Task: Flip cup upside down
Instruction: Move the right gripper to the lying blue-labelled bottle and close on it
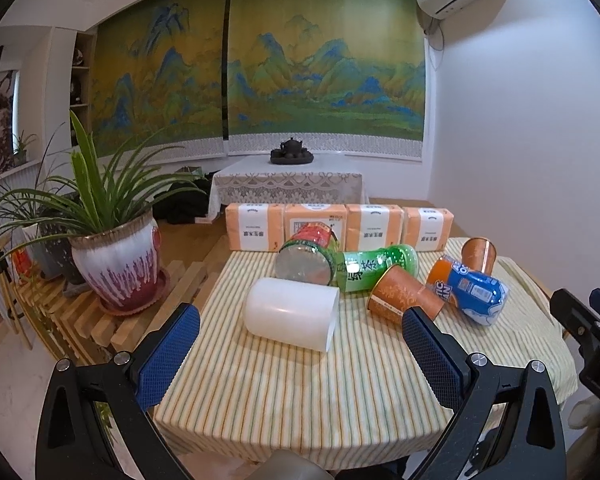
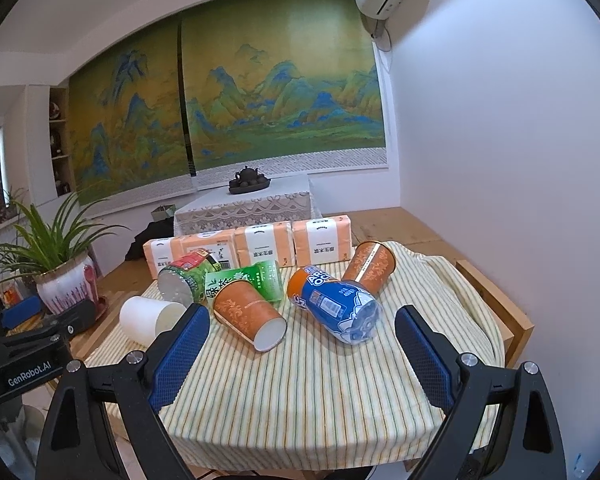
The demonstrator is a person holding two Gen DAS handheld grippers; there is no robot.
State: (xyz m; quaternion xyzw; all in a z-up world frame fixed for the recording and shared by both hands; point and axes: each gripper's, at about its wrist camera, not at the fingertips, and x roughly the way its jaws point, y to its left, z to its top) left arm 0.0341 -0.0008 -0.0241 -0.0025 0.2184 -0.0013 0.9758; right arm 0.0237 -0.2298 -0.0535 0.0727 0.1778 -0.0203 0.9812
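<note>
While the left hand-held gripper [image 1: 300,334] hangs above the near edge of the tabletop [image 1: 300,400], its blue-padded fingers stand wide apart and grip nothing. In the left wrist view, a white cup [image 1: 292,312] lies on its side on the striped cloth just ahead, between the two fingers as seen from here, its open mouth turned to the right. Behind it lie a green jar [image 1: 306,266] and a green tea bottle [image 1: 376,268], both on their sides. To the right, an orange paper cup [image 1: 404,294] lies tipped over, beside a blue and orange bottle [image 1: 472,290]; a second orange cup [image 1: 478,254] sits further back. A row of tissue packs [image 1: 336,226] lines the far edge, and a potted plant [image 1: 116,256] stands off to the left.

In the right wrist view, the right hand-held gripper [image 2: 302,346] is likewise spread open and empty. The white cup [image 2: 152,318] lies at the left, partly hidden by the left finger. The orange paper cup [image 2: 248,316] and the blue and orange bottle [image 2: 334,304] lie between the fingers, ahead of them. The left hand-held gripper [image 2: 40,320] shows at the left edge
</note>
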